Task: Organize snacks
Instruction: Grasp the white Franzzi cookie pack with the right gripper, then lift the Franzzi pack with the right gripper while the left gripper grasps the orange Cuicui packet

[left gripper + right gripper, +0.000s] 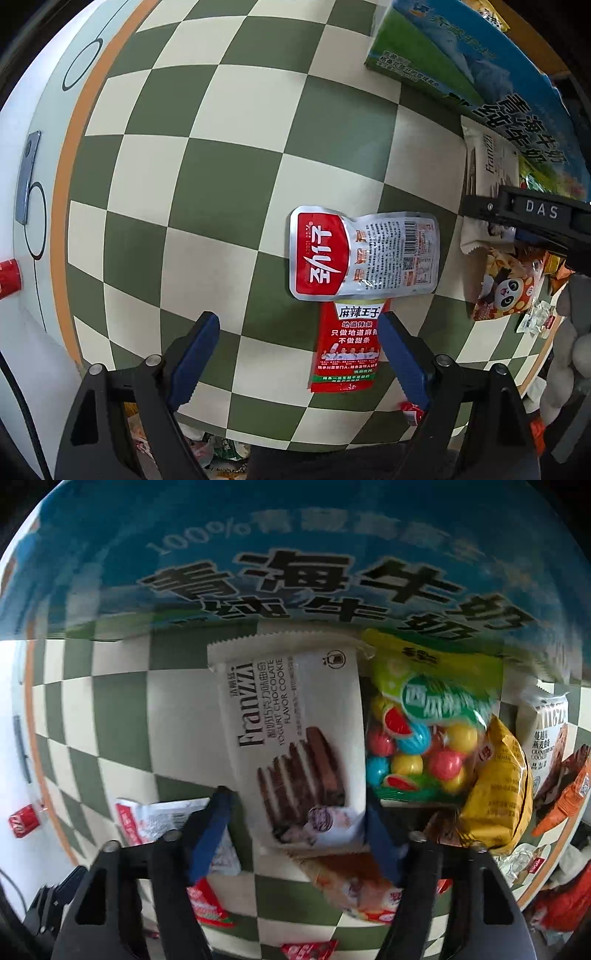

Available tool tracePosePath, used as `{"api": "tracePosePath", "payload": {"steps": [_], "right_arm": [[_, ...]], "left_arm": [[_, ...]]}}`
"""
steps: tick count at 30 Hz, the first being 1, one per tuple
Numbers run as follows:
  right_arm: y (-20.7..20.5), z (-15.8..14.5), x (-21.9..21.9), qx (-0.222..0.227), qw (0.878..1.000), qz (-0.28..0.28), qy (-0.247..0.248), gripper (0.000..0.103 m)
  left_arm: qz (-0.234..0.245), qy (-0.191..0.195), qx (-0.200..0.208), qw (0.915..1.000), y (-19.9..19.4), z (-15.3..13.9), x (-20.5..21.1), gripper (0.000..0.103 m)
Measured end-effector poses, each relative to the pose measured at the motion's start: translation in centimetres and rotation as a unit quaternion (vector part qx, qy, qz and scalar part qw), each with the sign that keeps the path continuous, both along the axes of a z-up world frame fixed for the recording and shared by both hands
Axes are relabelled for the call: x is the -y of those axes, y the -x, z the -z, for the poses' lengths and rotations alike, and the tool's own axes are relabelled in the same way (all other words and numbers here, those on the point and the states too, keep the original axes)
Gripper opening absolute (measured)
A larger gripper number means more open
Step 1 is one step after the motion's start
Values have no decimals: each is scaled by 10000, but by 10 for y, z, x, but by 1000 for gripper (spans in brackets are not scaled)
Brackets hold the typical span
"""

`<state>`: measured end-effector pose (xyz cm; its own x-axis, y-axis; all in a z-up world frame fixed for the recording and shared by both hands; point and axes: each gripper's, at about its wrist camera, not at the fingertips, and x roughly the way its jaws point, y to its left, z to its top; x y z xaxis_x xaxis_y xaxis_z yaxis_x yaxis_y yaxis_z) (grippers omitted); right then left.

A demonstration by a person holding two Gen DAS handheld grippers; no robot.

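A round table [207,155] with a green-and-cream checkered top and an orange rim fills both views, with a big blue-and-green milk carton box [461,62] along the upper right of the left wrist view and, seen close, across the whole top of the right wrist view.

The step in hand looks like picking 1 snack from the scatter (sorting has barely begun, judging by how many packets lie loose). In the right wrist view the right gripper [295,819] points down over the white Franzzi cookie packet [295,723], which lies at frame centre just beside the bag of coloured candy balls [424,738] and a yellow pouch [498,775]. Its blue fingers [212,823] straddle the packet's lower end, part-way spread; the left pad sits at the packet's edge and the right one at the opposite edge, but whether they already pinch it I cannot tell. The next move calls for squeezing the packet's sides firmly and lifting without dragging the candy bag along.

In the left wrist view the left gripper [299,354] hangs wide and released above the table at lower centre, holding nothing. The red spicy-strip packet [347,347] lies beside its right finger [402,358], partly under the silver-and-red pouch [362,254] at frame centre. To take it, that claw would need to shift right.
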<state>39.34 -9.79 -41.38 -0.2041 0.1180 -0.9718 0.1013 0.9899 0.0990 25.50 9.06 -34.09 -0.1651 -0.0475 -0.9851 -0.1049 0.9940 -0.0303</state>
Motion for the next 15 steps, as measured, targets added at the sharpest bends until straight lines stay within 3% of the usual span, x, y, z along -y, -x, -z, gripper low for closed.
{"api": "tracePosePath", "payload": {"steps": [7,11,15], "right_arm": [[13,-37,17,440,9978,211,-451,62],[27,-81,49,802,9916,445,-908,62],[47,-119,101,1073,9849,764,-1121,62]], "left_arm": [[308,-198,359,9987,-2,-30,22,87],[922,-102,621,9937,-7,-50,63,87],[1522,-41,701,9858,-17,-51,97,87]]}}
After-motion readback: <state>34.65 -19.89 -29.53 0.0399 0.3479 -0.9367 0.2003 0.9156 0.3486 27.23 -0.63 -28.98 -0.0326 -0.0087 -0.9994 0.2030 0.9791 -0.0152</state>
